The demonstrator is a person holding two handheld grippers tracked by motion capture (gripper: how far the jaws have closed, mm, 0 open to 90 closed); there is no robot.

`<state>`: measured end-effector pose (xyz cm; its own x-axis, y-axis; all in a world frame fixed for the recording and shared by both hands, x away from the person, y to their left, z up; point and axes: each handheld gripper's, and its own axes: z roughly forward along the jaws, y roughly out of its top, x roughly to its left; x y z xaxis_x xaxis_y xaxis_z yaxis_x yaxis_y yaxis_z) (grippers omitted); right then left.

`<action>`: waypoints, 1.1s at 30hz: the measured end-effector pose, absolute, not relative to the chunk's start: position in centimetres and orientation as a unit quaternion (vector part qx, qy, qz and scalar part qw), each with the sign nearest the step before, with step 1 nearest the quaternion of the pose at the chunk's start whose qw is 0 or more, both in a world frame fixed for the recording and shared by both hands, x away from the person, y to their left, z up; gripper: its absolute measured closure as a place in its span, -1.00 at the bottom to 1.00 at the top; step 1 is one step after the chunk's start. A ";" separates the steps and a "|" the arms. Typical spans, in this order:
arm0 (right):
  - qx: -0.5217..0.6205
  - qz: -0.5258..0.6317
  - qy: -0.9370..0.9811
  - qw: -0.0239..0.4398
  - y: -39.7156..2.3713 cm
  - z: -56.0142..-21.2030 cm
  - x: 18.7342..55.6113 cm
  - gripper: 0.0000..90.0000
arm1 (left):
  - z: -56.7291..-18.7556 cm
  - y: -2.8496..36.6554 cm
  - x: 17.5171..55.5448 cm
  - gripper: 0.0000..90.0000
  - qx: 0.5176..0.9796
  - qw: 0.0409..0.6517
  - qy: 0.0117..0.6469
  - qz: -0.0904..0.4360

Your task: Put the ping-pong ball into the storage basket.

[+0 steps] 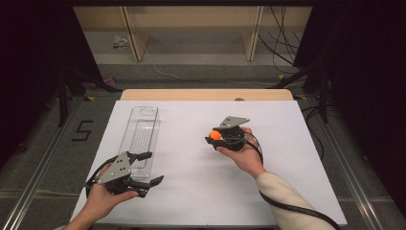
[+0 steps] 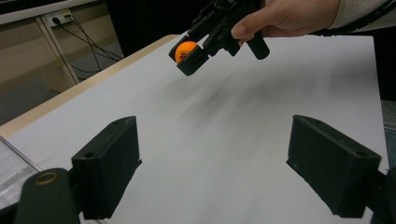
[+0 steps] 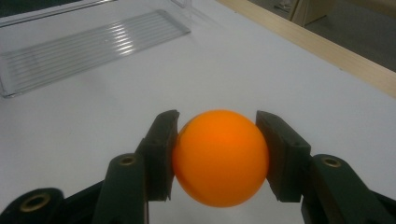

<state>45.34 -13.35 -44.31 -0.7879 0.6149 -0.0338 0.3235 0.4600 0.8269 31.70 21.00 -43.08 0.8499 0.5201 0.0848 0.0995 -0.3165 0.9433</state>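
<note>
The smooth, glossy orange plastic ball (image 3: 220, 157) sits clamped between both jaws of the right tool (image 3: 218, 154), raised above the white table (image 1: 201, 182). The left tool (image 1: 146, 167) rests wide open, empty, beside the clear ribbed plastic tray (image 1: 140, 134).

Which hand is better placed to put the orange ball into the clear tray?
Right: its claw already grips the orange ball. The left claw is open and empty beside the clear tray.

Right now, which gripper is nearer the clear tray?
Left. The left gripper sits at the clear tray's near end; the right gripper, holding the orange ball, is farther right.
</note>
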 end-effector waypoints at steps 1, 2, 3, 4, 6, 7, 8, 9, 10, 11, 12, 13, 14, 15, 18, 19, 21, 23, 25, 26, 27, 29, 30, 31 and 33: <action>0.280 0.438 0.838 0.166 -13.3 -44.3 45.3 0.15 | -43.1 21.0 31.7 -0.63 0.789 0.551 0.197 0.191; 0.279 0.440 0.837 0.167 -13.2 -44.3 45.4 0.15 | -43.1 21.0 31.7 -0.63 0.788 0.551 0.197 0.191; 0.279 0.440 0.837 0.167 -13.2 -44.3 45.4 0.15 | -43.1 21.0 31.7 -0.63 0.789 0.551 0.196 0.191; 0.279 0.440 0.837 0.166 -13.2 -44.2 45.4 0.15 | -43.1 21.0 31.7 -0.63 0.789 0.551 0.196 0.191; 0.279 0.441 0.837 0.166 -13.1 -44.2 45.4 0.15 | -43.1 21.0 31.7 -0.63 0.789 0.551 0.196 0.191; 0.278 0.441 0.837 0.165 -13.0 -44.2 45.5 0.15 | -43.1 21.0 31.7 -0.64 0.788 0.551 0.196 0.191; 0.278 0.441 0.837 0.165 -13.0 -44.2 45.5 0.15 | -43.1 21.0 31.7 -0.64 0.789 0.550 0.196 0.191; 0.279 0.442 0.837 0.164 -12.9 -44.2 45.5 0.15 | -43.1 21.0 31.7 -0.63 0.789 0.551 0.196 0.191; 0.279 0.442 0.837 0.164 -12.9 -44.2 45.5 0.15 | -43.1 21.0 31.7 -0.63 0.789 0.551 0.196 0.191; 0.277 0.443 0.837 0.164 -12.8 -44.2 45.5 0.15 | -43.1 21.0 31.7 -0.63 0.789 0.551 0.196 0.191; 0.277 0.443 0.837 0.164 -12.8 -44.2 45.5 0.15 | -43.1 21.0 31.7 -0.63 0.788 0.551 0.197 0.191; 0.278 0.442 0.837 0.164 -12.7 -44.2 45.5 0.15 | -43.1 21.0 31.7 -0.63 0.788 0.551 0.197 0.191; 0.277 0.443 0.837 0.163 -12.6 -44.2 45.6 0.15 | -43.1 21.0 31.7 -0.63 0.788 0.551 0.197 0.191; 0.277 0.443 0.837 0.162 -12.6 -44.2 45.6 0.15 | -43.1 21.0 31.7 -0.63 0.788 0.551 0.197 0.191; 0.276 0.444 0.837 0.163 -12.4 -44.2 45.6 0.15 | -43.1 21.0 31.7 -0.64 0.788 0.551 0.197 0.191; 0.276 0.444 0.837 0.161 -12.3 -44.2 45.6 0.15 | -43.1 21.0 31.7 -0.63 0.788 0.551 0.197 0.191; 0.275 0.445 0.837 0.162 -12.2 -44.2 45.6 0.15 | -43.1 21.0 31.7 -0.63 0.788 0.551 0.197 0.192; 0.276 0.446 0.836 0.161 -12.1 -44.1 45.7 0.15 | -43.1 21.0 31.7 -0.63 0.788 0.551 0.196 0.192; 0.275 0.447 0.836 0.161 -12.1 -44.1 45.7 0.15 | -43.1 21.0 31.7 -0.63 0.788 0.551 0.196 0.191; 0.275 0.447 0.836 0.162 -12.0 -44.1 45.7 0.15 | -43.1 21.0 31.7 -0.63 0.788 0.551 0.196 0.191; 0.275 0.447 0.836 0.161 -12.0 -44.1 45.7 0.15 | -43.1 21.0 31.7 -0.63 0.789 0.551 0.196 0.192; 0.273 0.448 0.836 0.161 -11.9 -44.1 45.7 0.15 | -43.1 21.0 31.7 -0.63 0.788 0.551 0.196 0.192; 0.273 0.448 0.836 0.161 -11.9 -44.1 45.7 0.15 | -43.1 21.0 31.7 -0.64 0.788 0.551 0.196 0.192; 0.272 0.448 0.836 0.161 -11.8 -44.1 45.7 0.15 | -43.1 21.0 31.7 -0.64 0.788 0.551 0.196 0.192; 0.272 0.449 0.836 0.160 -11.7 -44.1 45.7 0.15 | -43.1 21.0 31.7 -0.63 0.788 0.551 0.196 0.192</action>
